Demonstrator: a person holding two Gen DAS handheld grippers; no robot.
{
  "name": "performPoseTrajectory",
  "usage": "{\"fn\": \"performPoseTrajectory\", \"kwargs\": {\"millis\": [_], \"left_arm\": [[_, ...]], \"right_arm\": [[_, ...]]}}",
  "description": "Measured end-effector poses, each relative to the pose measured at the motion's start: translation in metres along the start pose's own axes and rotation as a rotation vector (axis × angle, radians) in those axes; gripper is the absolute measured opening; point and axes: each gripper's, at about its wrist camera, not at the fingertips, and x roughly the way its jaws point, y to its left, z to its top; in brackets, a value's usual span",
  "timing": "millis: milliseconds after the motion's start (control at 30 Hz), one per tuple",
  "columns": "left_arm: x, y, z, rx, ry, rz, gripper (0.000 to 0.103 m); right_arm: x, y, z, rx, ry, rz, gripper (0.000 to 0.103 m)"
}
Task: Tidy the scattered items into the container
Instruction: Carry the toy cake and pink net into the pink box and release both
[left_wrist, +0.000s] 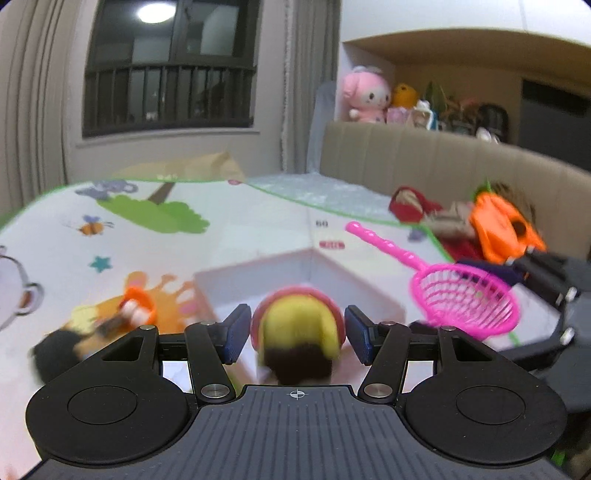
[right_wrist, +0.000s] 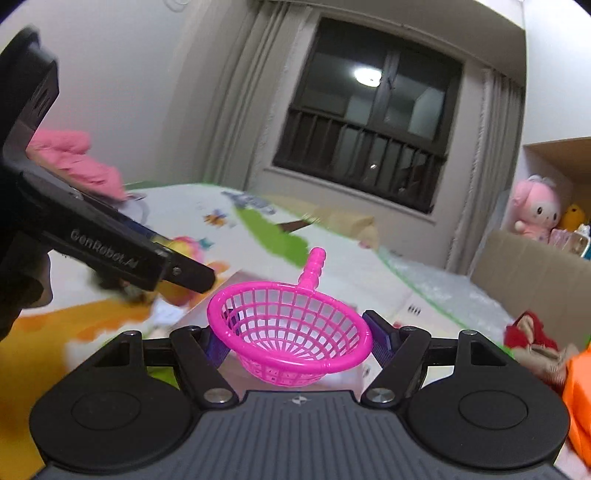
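Left tongs (left_wrist: 298, 334) around yellow toy (left_wrist: 299, 325), right tongs (right_wrist: 297, 341) clasping pink strainer (right_wrist: 291, 332).

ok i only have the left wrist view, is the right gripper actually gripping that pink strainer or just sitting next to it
observer: Gripping it. In the right wrist view the pink strainer has its bowl between the pads of the right gripper, with the rim against both.
operator: which way does the handle go from there
observer: Straight away from that gripper, toward the window wall.
operator: anything else lying around that i can't see
observer: A pink cloth lies beyond the left gripper, at the left edge of the right wrist view.
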Motion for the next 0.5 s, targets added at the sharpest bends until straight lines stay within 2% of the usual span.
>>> {"fn": "performPoseTrajectory", "kwargs": {"millis": [100,133,167,267,300,367,400,500], "left_arm": [[0.038,0.011,0.026,-0.024,-0.014,-0.012,0.059],[0.05,0.014,0.035,-0.023,-0.023,-0.01,0.062],[0.059,0.017,0.041,-0.028,-0.026,-0.014,0.07],[0.072,0.03,0.049,-0.072,-0.023,-0.014,0.079],[0.071,0.034,0.046,-0.082,-0.018,-0.007,0.081],[0.061,0.044,0.033,-0.087,-0.003,0.022,0.092],[0.054,0.047,0.024,-0.086,0.004,0.046,0.094],[0.027,0.057,-0.013,-0.099,0.055,0.132,0.096]], "right_arm": [[0.045,-0.007,0.006,-0.026,-0.027,-0.046,0.075],[0.059,-0.008,0.007,-0.038,-0.027,-0.05,0.079],[0.072,-0.01,0.006,-0.045,-0.013,-0.046,0.09],[0.092,-0.011,0.001,-0.018,0.035,-0.04,0.092],[0.091,-0.011,-0.002,0.002,0.046,-0.034,0.092],[0.083,-0.01,-0.009,0.047,0.058,-0.011,0.096],[0.079,-0.009,-0.012,0.063,0.064,0.003,0.098],[0.066,0.002,-0.023,0.066,0.086,0.04,0.098]]}}
